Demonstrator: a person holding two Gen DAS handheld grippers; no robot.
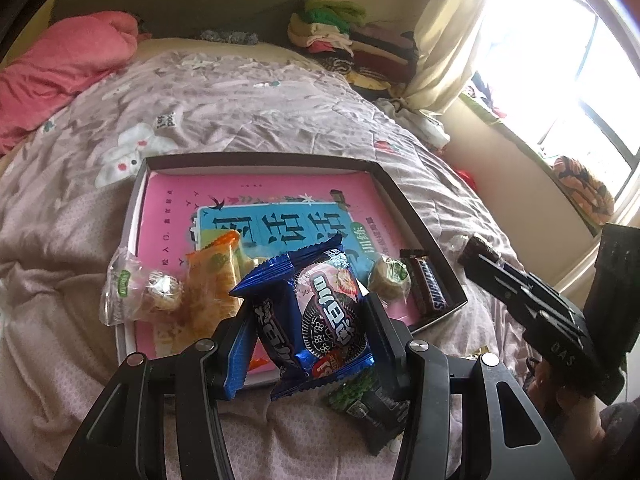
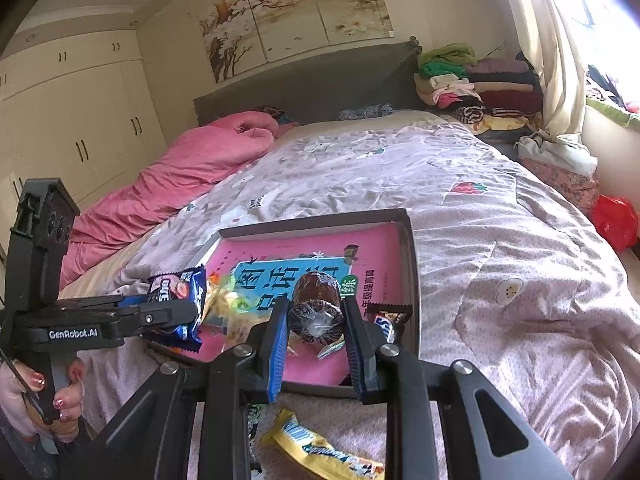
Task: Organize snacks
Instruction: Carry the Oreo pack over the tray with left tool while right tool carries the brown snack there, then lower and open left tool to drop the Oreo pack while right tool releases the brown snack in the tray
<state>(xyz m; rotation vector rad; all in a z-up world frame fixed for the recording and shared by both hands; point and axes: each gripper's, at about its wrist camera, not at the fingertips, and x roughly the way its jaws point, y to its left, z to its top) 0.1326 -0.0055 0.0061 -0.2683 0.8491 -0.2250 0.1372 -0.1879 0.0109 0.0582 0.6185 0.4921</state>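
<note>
Plainly, from the left wrist view, the left claw [image 1: 310,320] is clamped on a blue Oreo packet [image 1: 316,308], pinched across its middle so the crimped ends stick out either side and the pack hangs free above the near edge of the shallow box [image 1: 416,216]. That box lies on the bed [image 1: 280,104] with a pink book [image 1: 256,200] as its floor; two clear-wrapped pastries [image 1: 160,292], an orange packet [image 1: 214,280] and a Snickers bar [image 1: 430,288] already sit inside, so the box looks like the collecting place. A green-and-black packet [image 1: 360,400] lies outside on the quilt, below the claw.

From the right wrist view, the right claw [image 2: 316,320] is clenched on a small dark wrapped cake [image 2: 318,308], gripped by its sides and held over the box's near right part, beside the Snickers. Likely it is poised there for setting down. A yellow bar [image 2: 316,448] waits on the bed, just short of the box.
</note>
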